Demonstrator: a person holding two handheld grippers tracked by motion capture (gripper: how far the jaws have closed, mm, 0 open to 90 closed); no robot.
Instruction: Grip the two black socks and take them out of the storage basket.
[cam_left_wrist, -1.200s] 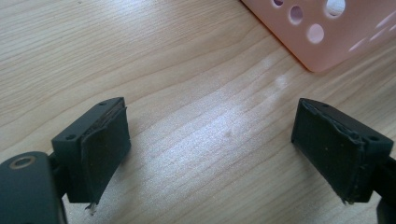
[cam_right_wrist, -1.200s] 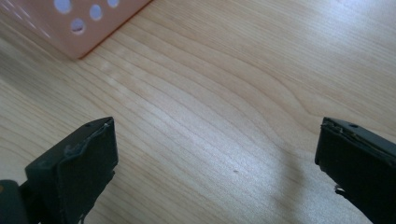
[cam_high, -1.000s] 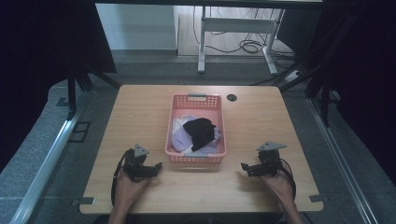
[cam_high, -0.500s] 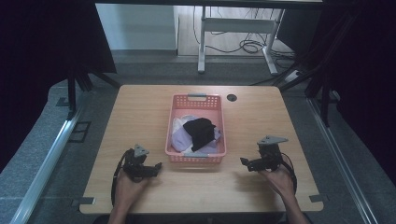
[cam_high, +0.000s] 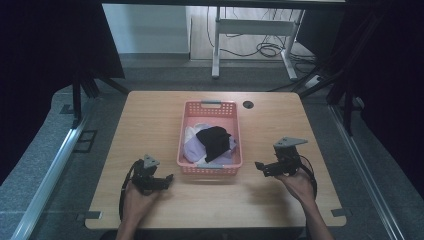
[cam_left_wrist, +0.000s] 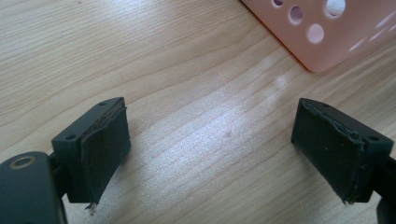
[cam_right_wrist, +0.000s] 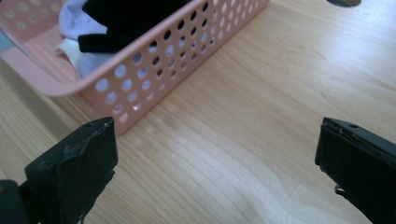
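Room: dim, dark at both sides.
Table (cam_high: 150, 120): evenly lit from above.
Glare: soft sheen on the wood in both gripper views.
Focus: basket (cam_right_wrist: 154, 60) slightly soft; high view grainy.

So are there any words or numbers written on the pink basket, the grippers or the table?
None: no words, numbers or signs can be read.
The pink basket has plain walls with round holes.
The clothes inside it show no print.
The left gripper and right gripper have bare black jaws.
The table is plain wood grain.
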